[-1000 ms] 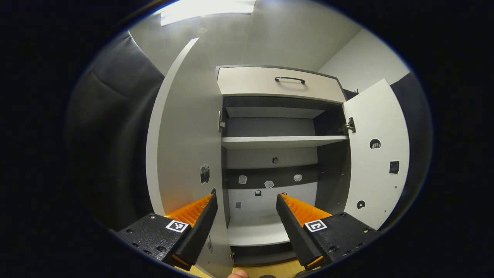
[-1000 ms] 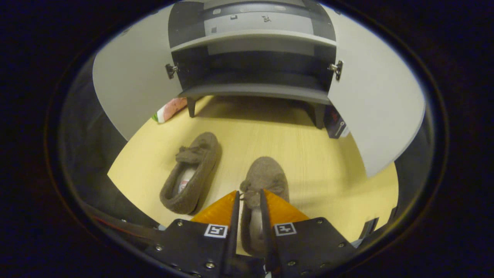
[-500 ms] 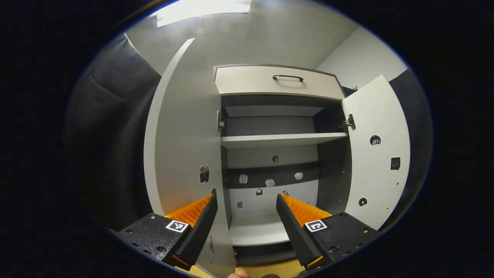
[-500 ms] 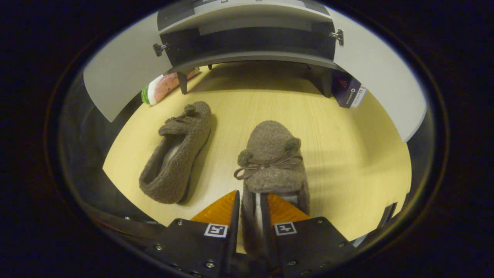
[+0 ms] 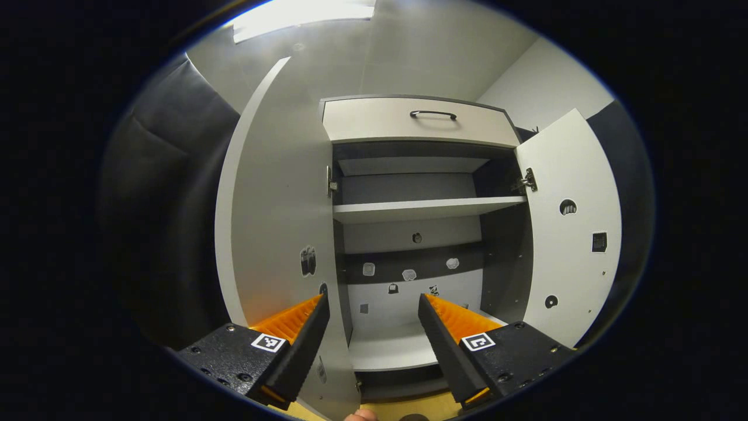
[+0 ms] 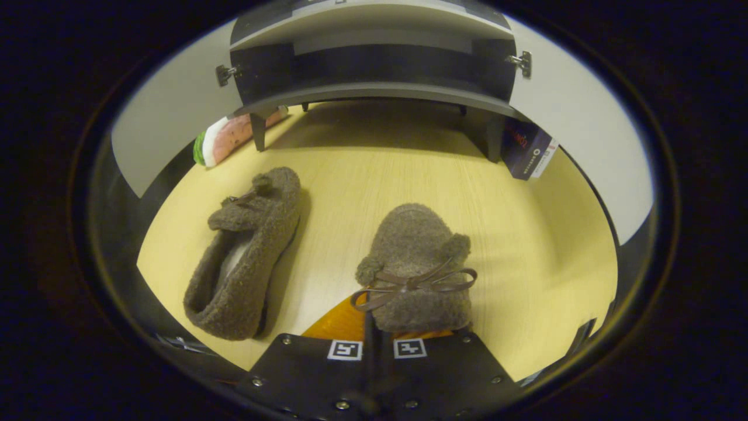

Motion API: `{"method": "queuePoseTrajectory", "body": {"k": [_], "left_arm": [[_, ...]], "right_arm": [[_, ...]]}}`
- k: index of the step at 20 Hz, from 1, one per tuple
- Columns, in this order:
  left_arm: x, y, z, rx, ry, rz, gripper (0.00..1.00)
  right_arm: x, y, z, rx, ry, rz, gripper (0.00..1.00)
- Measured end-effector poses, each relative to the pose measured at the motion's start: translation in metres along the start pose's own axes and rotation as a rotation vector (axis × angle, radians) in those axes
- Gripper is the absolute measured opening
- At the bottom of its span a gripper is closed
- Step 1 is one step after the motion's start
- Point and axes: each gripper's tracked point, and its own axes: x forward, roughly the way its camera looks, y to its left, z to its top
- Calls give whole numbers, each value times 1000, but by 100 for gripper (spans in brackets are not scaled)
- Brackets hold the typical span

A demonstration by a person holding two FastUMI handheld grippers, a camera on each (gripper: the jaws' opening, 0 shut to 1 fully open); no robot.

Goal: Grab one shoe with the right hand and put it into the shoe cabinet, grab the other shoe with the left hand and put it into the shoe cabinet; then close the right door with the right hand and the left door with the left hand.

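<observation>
Brown fuzzy shoe (image 6: 418,263) clamped in the right hand-held gripper (image 6: 377,327) (left hand-held gripper (image 5: 374,327) apart)

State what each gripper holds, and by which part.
Right gripper: shut on the brown slipper, apparently at its opening's edge. Left gripper: open, holding nothing.

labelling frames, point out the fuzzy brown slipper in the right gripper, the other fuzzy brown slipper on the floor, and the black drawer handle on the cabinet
fuzzy brown slipper in the gripper (image 6: 412,251): right gripper view, on its toe.
other fuzzy brown slipper (image 6: 257,234): right gripper view, on its side wall.
black drawer handle (image 5: 433,114): left gripper view, on the bar's middle.
</observation>
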Motion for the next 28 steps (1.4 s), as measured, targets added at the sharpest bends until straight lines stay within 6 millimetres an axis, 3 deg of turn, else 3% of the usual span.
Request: {"method": "queuePoseTrajectory", "body": {"k": [2,3,8,12,17,18,20,23,28], "left_arm": [[0,0,1,-3,-2,-1,93],[0,1,1,-3,-2,-1,94],[0,1,1,-4,-7,1,92],[1,1,3,-7,-17,6,93],[0,2,5,-29,-24,7,94],[0,2,5,-32,-25,6,94],[0,2,5,-33,-26,9,94],[1,2,5,-33,-28,14,93],[2,3,4,-22,-32,27,93]], "right_arm": [[-17,2,14,3,-43,18,1],[-28,0,26,-5,-75,19,6],[-90,-2,112,-5,-267,51,5],[-145,-2,210,-10,-469,66,5],[-199,-5,363,-73,-705,38,5],[-201,-6,385,-80,-735,33,10],[-196,-13,428,-94,-763,18,5],[-170,-22,482,-95,-762,-14,5],[-109,-33,533,-94,-691,-43,5]]}}
